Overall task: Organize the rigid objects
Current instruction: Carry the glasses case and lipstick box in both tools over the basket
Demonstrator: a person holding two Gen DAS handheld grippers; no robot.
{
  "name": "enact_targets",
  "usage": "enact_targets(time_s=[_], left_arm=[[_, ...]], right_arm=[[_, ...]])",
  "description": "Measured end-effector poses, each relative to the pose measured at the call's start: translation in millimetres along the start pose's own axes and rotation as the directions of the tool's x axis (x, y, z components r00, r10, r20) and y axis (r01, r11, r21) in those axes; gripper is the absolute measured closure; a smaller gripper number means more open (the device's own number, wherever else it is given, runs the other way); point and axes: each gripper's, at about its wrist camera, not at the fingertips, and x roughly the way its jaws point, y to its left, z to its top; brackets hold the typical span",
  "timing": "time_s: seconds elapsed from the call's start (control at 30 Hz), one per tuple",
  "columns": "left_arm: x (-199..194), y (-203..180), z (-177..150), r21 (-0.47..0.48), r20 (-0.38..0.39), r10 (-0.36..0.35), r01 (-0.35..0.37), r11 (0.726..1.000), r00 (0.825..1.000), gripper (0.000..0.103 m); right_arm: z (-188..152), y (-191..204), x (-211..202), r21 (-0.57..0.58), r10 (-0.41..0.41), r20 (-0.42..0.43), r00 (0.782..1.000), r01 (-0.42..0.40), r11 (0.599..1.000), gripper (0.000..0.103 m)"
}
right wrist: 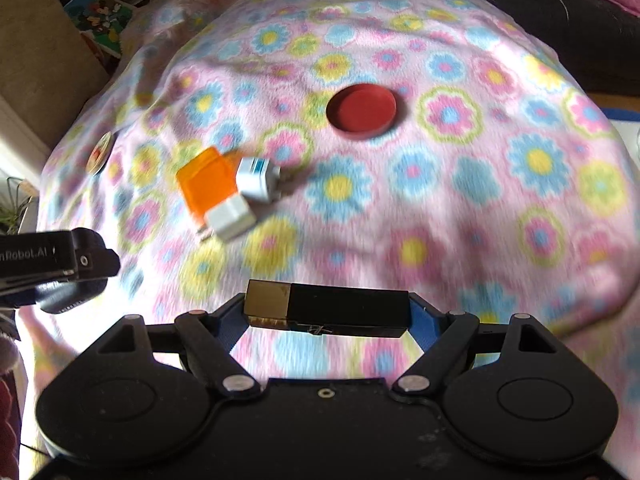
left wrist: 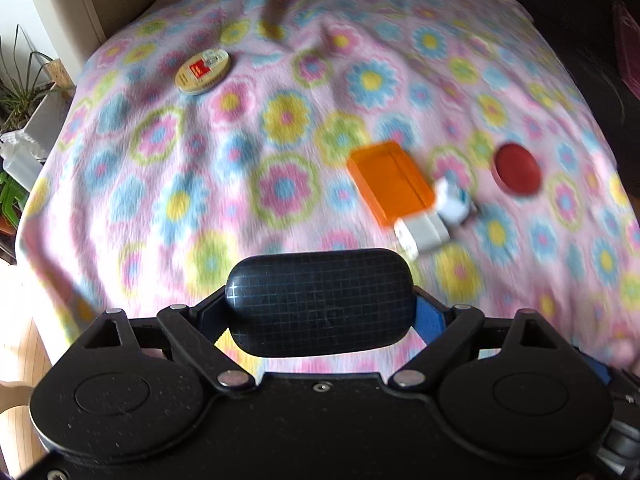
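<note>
Between both jaws: black case point(left wrist: 319, 302), black-gold box point(right wrist: 327, 309).

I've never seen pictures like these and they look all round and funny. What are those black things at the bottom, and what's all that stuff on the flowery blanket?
The black things are two grabbing tools, each with two fingers. A person holds one in each hand. Each tool carries a wide-eyed camera looking forward along its fingers, which bends the picture round.

One picture comes from the left gripper. It is squeezing a dark oval case with a grid pattern. The other comes from the right gripper, which is squeezing a black and gold bar.

Both look down on a flowery blanket. On it lie a red round lid, an orange box, two small white blocks right beside the box, and a round tin farther away.
</note>
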Motion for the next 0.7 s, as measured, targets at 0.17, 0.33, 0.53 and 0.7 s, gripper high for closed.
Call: enact_targets(time_s=[0.17, 0.33, 0.53, 0.7], left_arm=[[-15.9, -1.6, -39.6, 0.042, -0.009, 0.000, 0.000, 0.999, 1.000, 0.017], [-21.6, 5.5, -73.8, 0.041, -0.027, 0.002, -0.001, 0.999, 1.000, 0.017], [-25.9, 16.5, -106.0, 0.021, -0.041, 0.006, -0.005, 1.000, 0.999, 0.017], [-30.4, 19.7, -124.7, 0.017, -0.043, -0.002, 0.003, 1.000, 0.999, 0.017]], right_arm=[[-32.0, 2.6, -14.9, -0.022, -0.005, -0.019, 1.000, 0.005, 1.000, 0.021], [-60.9, 6.3, -25.3, -0.043, -0.016, -0.042, 0.999, 0.014, 0.999, 0.021], [-83.5, 9.4, -40.3, -0.053, -0.034, -0.037, 0.999, 0.032, 0.998, 0.021], [-97.3, 10.2, -56.9, -0.051, -0.044, -0.030, 0.999, 0.043, 0.998, 0.021]])
